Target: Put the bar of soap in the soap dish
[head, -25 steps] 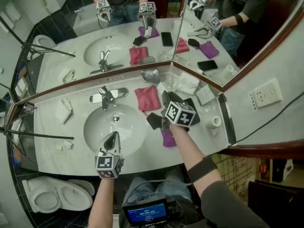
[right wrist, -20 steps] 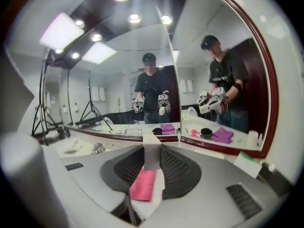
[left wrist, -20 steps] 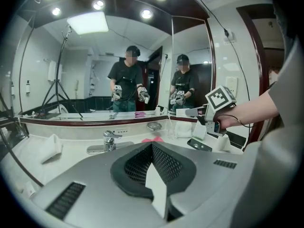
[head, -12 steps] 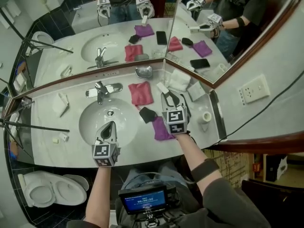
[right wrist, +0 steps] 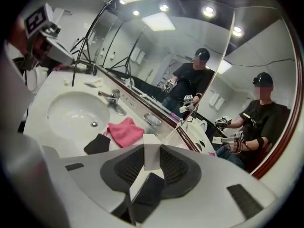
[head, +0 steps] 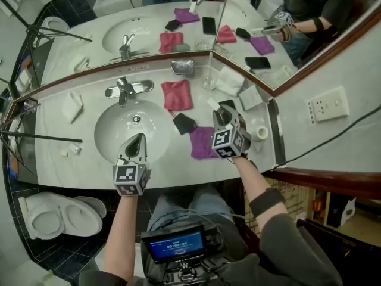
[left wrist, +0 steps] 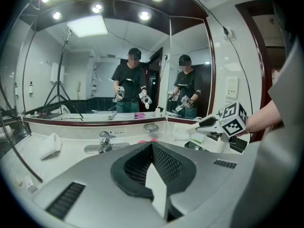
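My right claw [right wrist: 152, 169] grips the bar of soap [right wrist: 152, 156], so I judge I'm on the carry. Next I need to reach the soap dish [right wrist: 153, 119]. My left claw [left wrist: 155, 174] is closed and empty.

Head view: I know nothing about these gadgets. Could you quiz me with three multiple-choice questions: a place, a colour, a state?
1. Where is the soap dish? A in the sink; B on the counter against the mirror; C on the floor.
2. What colour is the cloth beside the faucet? A pink; B green; C yellow.
3. The right hand-held gripper is: A open, empty; B shut on the bar of soap; C gripping a towel.
Answers: 1B, it stands at the mirror's foot; 2A, plainly pink; 3B, its jaws pinch the white bar.
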A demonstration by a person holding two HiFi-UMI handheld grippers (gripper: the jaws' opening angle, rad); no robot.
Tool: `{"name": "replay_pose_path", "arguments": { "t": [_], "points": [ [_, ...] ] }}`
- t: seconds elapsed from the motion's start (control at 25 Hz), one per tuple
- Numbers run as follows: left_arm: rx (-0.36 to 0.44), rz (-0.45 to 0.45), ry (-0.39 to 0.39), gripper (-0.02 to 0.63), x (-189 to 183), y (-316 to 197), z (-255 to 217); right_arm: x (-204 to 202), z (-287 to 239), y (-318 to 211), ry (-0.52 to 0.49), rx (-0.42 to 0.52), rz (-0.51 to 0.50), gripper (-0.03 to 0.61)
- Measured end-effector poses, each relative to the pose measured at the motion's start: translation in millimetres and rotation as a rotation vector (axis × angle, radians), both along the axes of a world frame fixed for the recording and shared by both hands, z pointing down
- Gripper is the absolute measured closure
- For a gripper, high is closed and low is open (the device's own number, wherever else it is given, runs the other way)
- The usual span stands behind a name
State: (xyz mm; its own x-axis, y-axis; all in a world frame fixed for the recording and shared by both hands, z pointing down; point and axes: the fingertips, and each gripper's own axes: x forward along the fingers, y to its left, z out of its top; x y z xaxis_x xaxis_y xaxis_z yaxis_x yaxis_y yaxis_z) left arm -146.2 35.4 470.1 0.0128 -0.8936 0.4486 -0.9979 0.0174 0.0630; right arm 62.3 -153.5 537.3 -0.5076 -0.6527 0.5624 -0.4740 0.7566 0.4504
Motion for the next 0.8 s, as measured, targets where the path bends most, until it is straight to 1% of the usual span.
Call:
{"name": "replay_pose_path", "arguments": {
  "t": [0.16,0.4,0.6,0.8],
  "points": [
    [-0.011,-0.024,0.002,0.614,7,7,8,11,28,4,0.147,0.024,-0.078,0.459],
    [-0.033,-0.044,0.011,0.614,19,17,24,12,57,5,0.300,0.050,-0.183,0.459],
    [-0.044,-0.054,0.015,0.614,29,23,33,0,71,-5,0.394,0.082,-0.260,0.459],
    [-0.054,-0.095,0.032,0.614,33,31,46,-13,86,-15,0.476,0.111,-0.338,0.459]
  ]
}}
